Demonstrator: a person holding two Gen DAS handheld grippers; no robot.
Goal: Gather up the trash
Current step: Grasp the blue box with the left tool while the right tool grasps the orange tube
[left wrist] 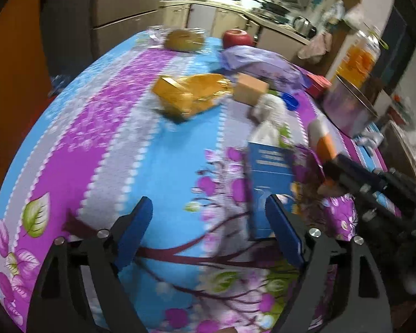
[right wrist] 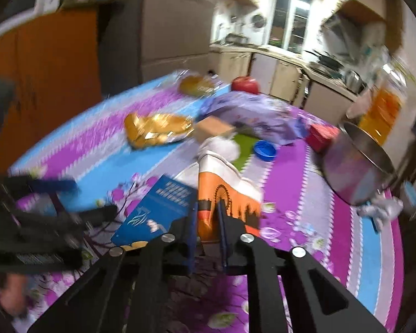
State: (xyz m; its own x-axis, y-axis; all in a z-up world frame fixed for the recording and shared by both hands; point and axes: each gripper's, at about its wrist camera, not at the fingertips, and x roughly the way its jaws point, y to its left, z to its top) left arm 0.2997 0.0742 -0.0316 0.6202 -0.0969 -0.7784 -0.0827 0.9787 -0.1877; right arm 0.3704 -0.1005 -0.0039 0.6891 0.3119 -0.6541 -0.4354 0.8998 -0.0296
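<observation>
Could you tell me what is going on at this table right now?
A person with a gripper in each hand is collecting trash from a table under a floral tablecloth. The right gripper is shut on an orange-and-white paper cup. The left gripper is open and empty beside a blue booklet. A gold wrapper, a small cardboard box and a blue lid lie on the cloth.

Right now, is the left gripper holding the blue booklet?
No, the left gripper is open above the tablecloth, and the blue booklet lies beside its right finger, not between them.
</observation>
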